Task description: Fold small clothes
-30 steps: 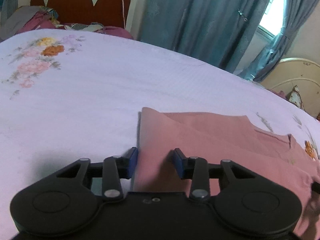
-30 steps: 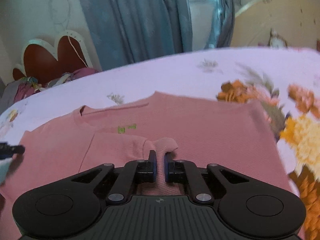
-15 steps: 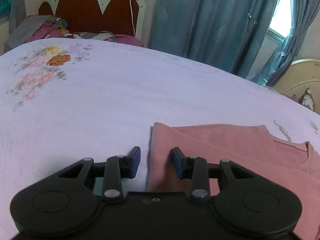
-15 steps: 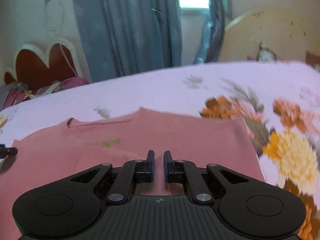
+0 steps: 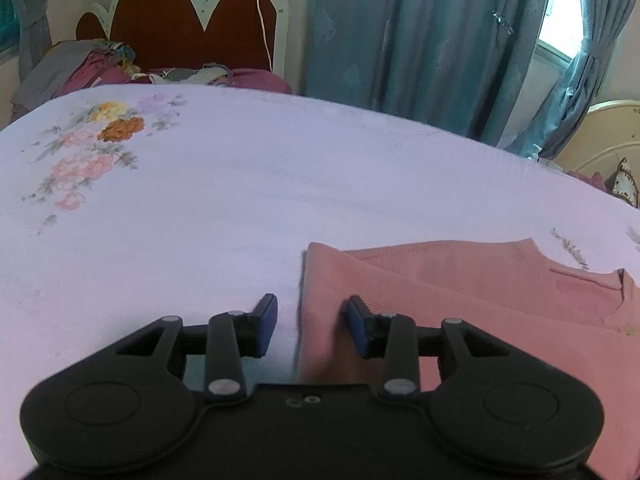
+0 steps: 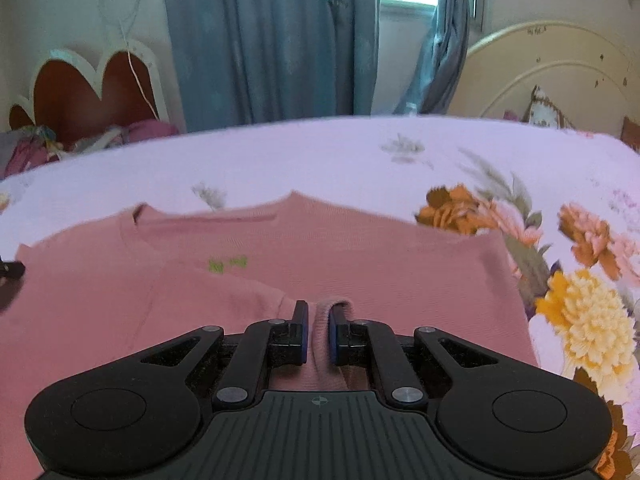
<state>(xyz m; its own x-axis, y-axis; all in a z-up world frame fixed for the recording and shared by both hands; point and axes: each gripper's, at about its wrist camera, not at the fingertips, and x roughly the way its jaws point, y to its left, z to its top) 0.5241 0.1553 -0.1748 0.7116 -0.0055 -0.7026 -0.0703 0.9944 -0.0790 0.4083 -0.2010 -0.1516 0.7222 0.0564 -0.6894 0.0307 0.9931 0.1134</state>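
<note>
A pink knit shirt (image 6: 360,264) lies flat on the bed, neckline toward the far side, one side folded over its front. It also shows in the left wrist view (image 5: 460,280). My left gripper (image 5: 312,322) is open, its jaws straddling the shirt's left edge just above the sheet. My right gripper (image 6: 318,332) is nearly shut on a raised fold of the pink shirt, which stands between the pads. The left gripper's fingertip (image 6: 10,270) pokes in at the far left of the right wrist view.
The bed sheet (image 5: 240,200) is pale lilac with flower prints (image 6: 580,312). A red headboard (image 5: 192,28) and a pile of clothes (image 5: 80,72) are at the far end. Blue curtains (image 6: 272,40) hang behind. A cream headboard (image 6: 560,72) stands to the right.
The left gripper has drawn back to the shirt's left edge, still open. The right gripper, shut on the fold a second ago, let it drop and now pinches a fold again.
</note>
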